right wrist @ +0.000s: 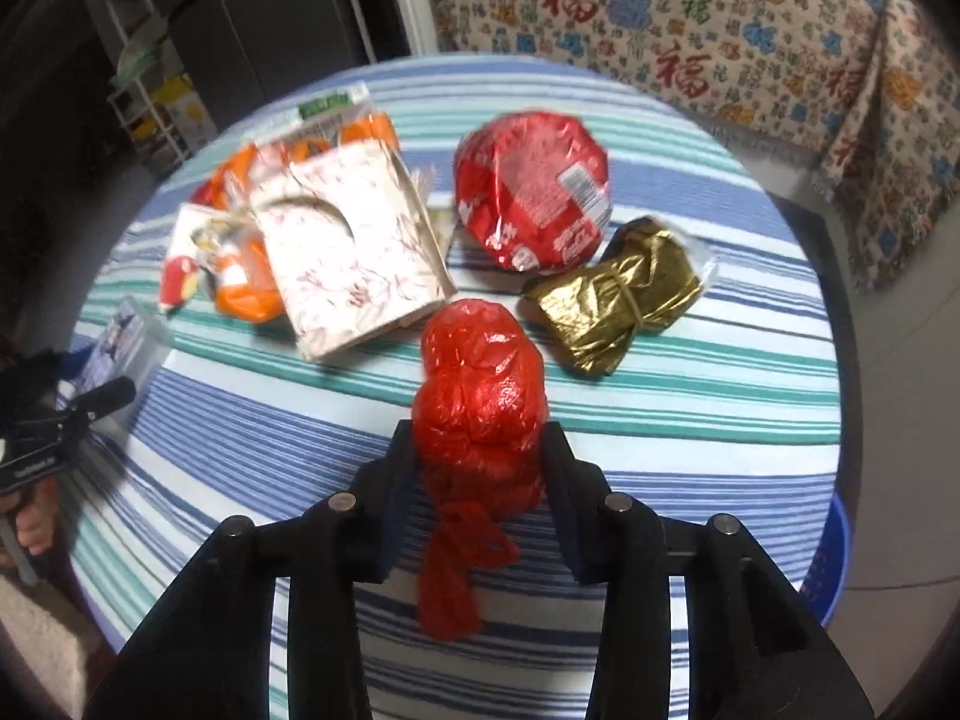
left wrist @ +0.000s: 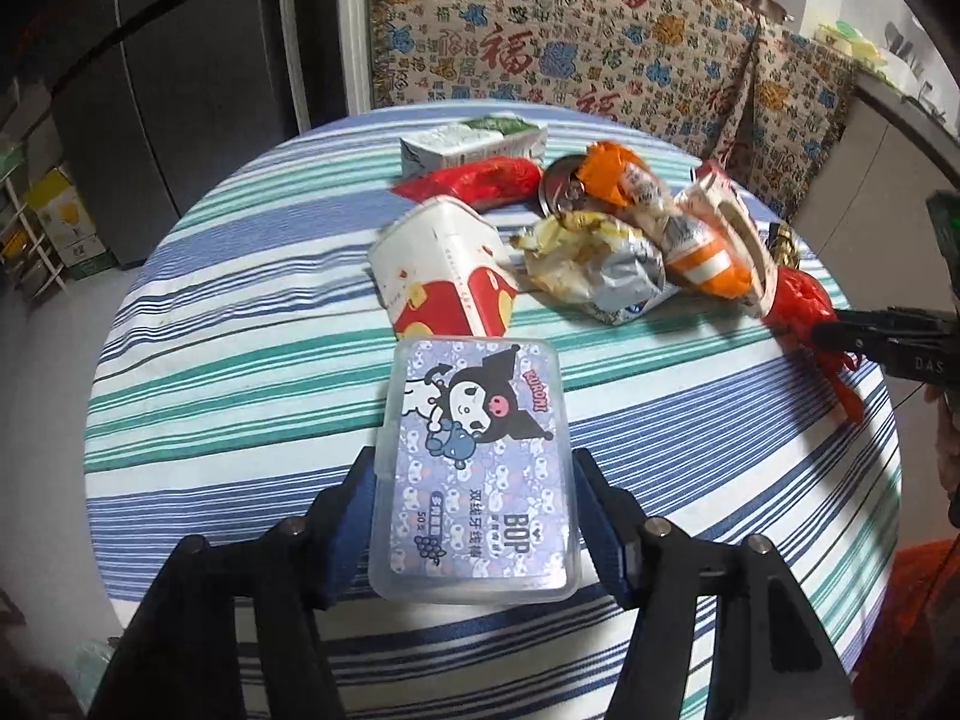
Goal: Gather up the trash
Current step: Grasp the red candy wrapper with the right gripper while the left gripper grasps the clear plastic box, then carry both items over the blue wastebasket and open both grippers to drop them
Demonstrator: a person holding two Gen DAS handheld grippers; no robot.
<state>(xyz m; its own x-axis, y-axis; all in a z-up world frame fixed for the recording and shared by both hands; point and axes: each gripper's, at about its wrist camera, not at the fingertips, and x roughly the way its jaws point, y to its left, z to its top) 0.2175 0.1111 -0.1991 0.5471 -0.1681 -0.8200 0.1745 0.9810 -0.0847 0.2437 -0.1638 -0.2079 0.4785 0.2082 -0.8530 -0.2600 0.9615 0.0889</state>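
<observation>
My left gripper (left wrist: 474, 462) is shut on a clear plastic floss-pick box (left wrist: 474, 474) with a cartoon label, held just above the striped round table (left wrist: 240, 360). My right gripper (right wrist: 480, 444) is shut on a knotted red plastic bag (right wrist: 480, 396), also seen at the right in the left wrist view (left wrist: 801, 306). Trash lies on the table: a red-and-white carton (left wrist: 444, 276), a crumpled silver wrapper (left wrist: 600, 264), orange packets (left wrist: 624, 180), a red round wrapper (right wrist: 534, 192), a gold foil wrapper (right wrist: 624, 294) and a floral paper box (right wrist: 354, 246).
A green-and-white carton (left wrist: 474, 141) and a red packet (left wrist: 486, 180) lie at the table's far side. A patterned sofa cover (left wrist: 570, 36) stands behind the table. A dark fridge (left wrist: 180, 90) is at the left. A blue bin (right wrist: 834, 564) sits by the table's right edge.
</observation>
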